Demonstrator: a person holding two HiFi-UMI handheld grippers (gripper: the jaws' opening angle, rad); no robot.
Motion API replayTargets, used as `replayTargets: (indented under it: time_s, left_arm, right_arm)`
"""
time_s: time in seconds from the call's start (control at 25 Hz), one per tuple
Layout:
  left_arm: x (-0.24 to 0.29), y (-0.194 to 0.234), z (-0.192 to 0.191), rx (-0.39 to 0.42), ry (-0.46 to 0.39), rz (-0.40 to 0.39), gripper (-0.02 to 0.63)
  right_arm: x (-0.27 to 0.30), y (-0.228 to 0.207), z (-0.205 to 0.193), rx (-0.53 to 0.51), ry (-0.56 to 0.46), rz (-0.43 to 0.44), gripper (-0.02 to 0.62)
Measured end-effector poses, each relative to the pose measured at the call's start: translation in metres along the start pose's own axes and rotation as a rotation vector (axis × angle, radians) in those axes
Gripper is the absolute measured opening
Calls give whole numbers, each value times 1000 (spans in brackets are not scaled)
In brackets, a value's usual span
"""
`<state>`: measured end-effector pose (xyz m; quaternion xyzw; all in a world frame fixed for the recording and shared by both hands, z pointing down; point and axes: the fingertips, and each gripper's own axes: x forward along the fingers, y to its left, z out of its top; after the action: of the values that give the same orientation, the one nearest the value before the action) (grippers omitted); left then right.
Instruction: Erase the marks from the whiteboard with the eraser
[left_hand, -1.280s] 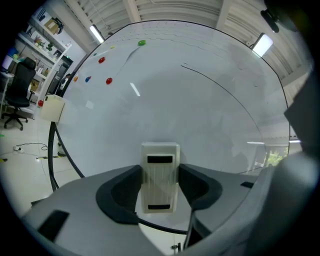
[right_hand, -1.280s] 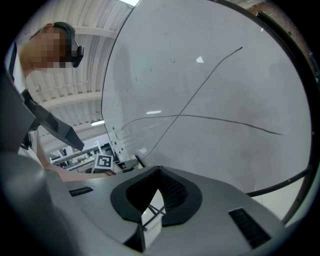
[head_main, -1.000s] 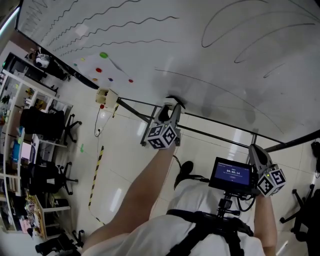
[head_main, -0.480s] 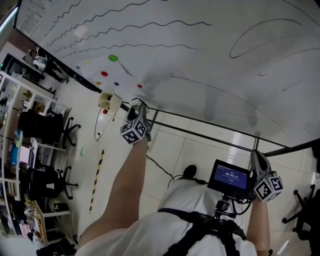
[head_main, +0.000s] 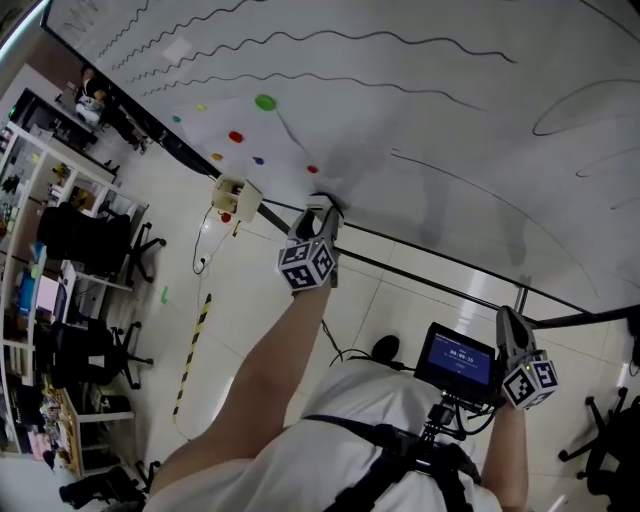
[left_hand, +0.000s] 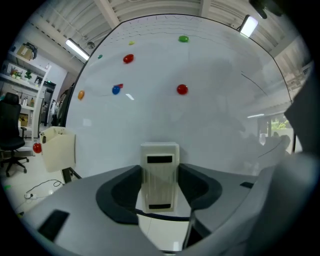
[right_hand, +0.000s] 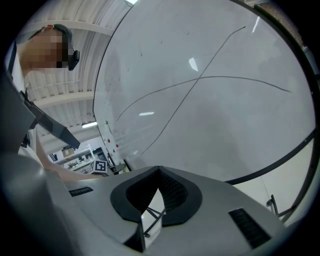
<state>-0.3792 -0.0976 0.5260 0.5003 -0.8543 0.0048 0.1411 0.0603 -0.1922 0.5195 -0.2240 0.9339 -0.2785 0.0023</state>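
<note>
My left gripper (head_main: 321, 212), clamped on the eraser (left_hand: 160, 172), has shifted along the whiteboard's (head_main: 430, 110) lower edge toward its red magnet (head_main: 312, 169). The right gripper (right_hand: 159, 174) stays closed and empty below the whiteboard.

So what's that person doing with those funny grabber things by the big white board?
A person is cleaning pen marks off a whiteboard. The left gripper is shut on a pale eraser and is held up near the board's bottom edge, just below some coloured magnets. The right gripper is shut, holds nothing and hangs low by the person's waist. Lots of marks are left, such as the wavy lines higher up.
</note>
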Motion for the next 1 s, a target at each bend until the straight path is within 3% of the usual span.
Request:
replayTargets:
  time_s: [0.16,0.36,1.0]
  left_arm:
    - [-3,-29,-10,-84,3,61,258]
    - [-5,-65,-20,-126,0,59,259]
    - [-29,-198,-22,-97,0,12,259]
  right_arm:
    - [-21,-13,-7,20,17,-9,17]
    - [-36,-27,4,4,60,-2,17]
    - [-107,-74,38,25,38,30,17]
